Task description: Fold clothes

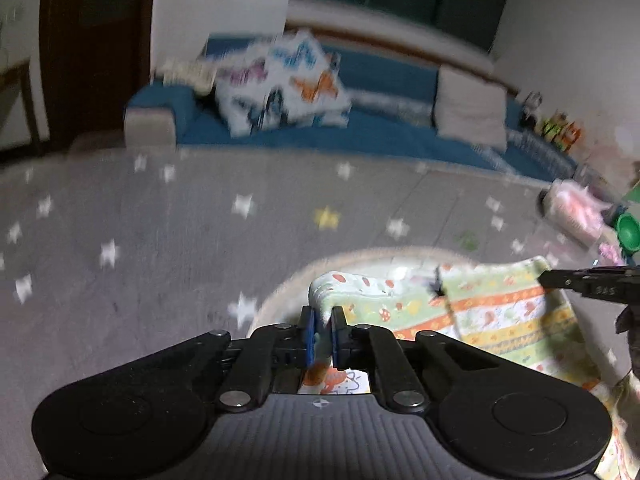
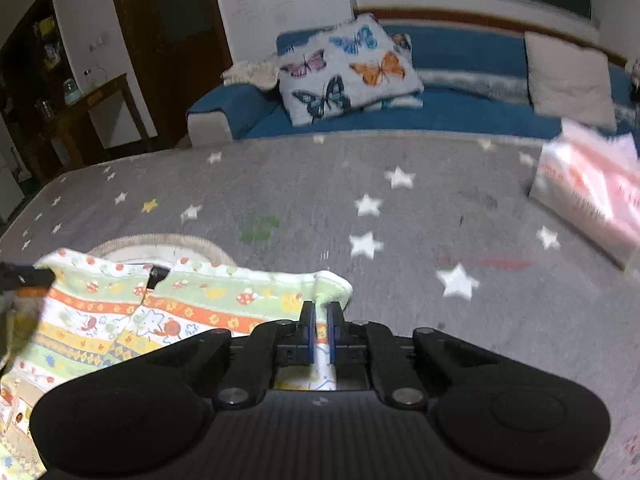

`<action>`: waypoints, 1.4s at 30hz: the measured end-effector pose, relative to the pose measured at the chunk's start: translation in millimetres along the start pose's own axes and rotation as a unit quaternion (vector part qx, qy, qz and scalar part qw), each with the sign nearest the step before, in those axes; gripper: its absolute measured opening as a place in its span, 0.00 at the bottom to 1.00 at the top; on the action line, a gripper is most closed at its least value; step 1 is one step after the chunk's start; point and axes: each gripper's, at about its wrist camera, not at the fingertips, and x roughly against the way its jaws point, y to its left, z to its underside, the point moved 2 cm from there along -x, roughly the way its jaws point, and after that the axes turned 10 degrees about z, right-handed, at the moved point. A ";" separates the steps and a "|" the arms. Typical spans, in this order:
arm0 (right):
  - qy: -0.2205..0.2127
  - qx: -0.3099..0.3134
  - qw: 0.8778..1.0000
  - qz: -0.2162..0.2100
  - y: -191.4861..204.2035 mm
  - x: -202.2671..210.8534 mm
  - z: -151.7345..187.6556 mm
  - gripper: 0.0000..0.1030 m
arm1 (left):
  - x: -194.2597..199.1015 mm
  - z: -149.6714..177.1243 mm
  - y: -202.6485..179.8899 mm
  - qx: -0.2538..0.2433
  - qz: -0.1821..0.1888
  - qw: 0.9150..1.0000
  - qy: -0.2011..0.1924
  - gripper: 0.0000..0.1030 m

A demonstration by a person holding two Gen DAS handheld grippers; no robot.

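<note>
A patterned garment (image 1: 492, 320) with green, orange and yellow bands is held up over the grey star-print surface. My left gripper (image 1: 323, 320) is shut on its left top corner. My right gripper (image 2: 321, 316) is shut on its right top corner; the garment (image 2: 192, 312) stretches away to the left in the right wrist view. The right gripper's fingers (image 1: 588, 284) show at the right edge of the left wrist view. The left gripper's fingers (image 2: 28, 276) show at the left edge of the right wrist view. The garment's lower part is hidden.
A grey cover with white stars (image 2: 400, 216) lies ahead. A round pale mat (image 1: 380, 260) lies under the garment. A blue sofa (image 2: 440, 116) with a butterfly pillow (image 2: 348, 72) stands beyond. A pink folded item (image 2: 596, 188) lies at the right. A green object (image 1: 626, 232) is far right.
</note>
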 end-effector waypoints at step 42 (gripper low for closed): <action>0.009 0.107 0.988 -0.109 72.3 123.7 98.1 0.51 | 150.5 84.9 43.1 0.067 -0.194 0.974 -0.100 0.03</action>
